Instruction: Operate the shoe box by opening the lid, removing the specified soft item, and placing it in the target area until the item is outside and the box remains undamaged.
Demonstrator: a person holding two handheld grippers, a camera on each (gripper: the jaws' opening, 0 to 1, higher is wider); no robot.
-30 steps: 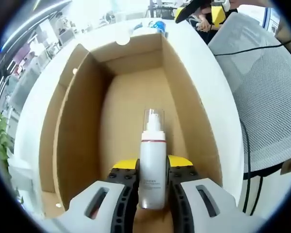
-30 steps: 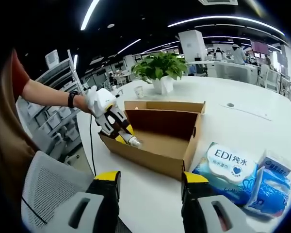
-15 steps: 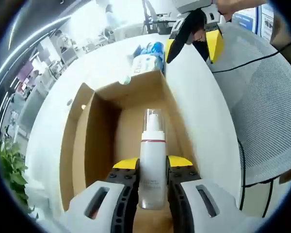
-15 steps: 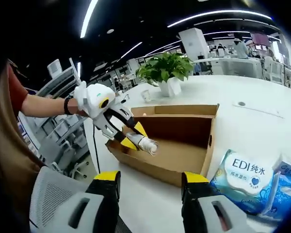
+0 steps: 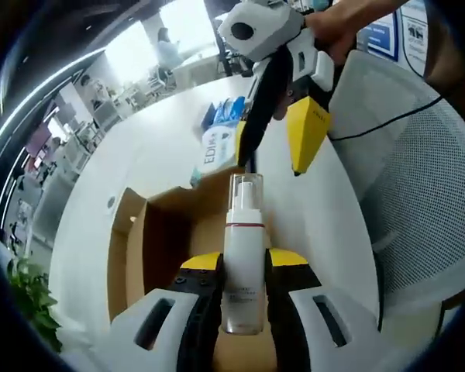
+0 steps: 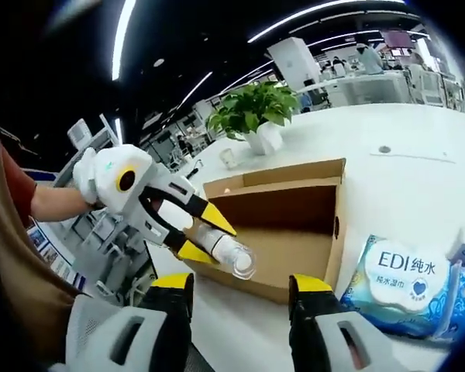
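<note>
My left gripper (image 5: 244,267) is clenched on a white pump bottle (image 5: 242,256), which stands up the lower centre of the left gripper view between my yellow-tipped pads, its clear cap pointing toward the middle of the frame. I hold it low on the body, so the pump head stays free and the grip sits on the firm part. Below and behind the bottle, in the lower left of that view, lies the open cardboard box (image 5: 151,248); the bottle looks lifted clear of it (it touches no wall that I can see).

In the right gripper view the same bottle (image 6: 217,244) juts from my left gripper (image 6: 187,231) at centre left, tilted cap-down toward the lower middle, in front of the near wall of the box (image 6: 294,232). My right gripper (image 6: 240,298) has its jaws spread and nothing between them, rising from the bottom of the frame; it also hangs in the upper middle of the left gripper view, just beyond the bottle's cap, perhaps ready to take it over.

A blue tissue pack (image 6: 407,283) rests on the white table (image 6: 387,178) at lower right, beside the box. The bottle is out; setting it down remains.
</note>
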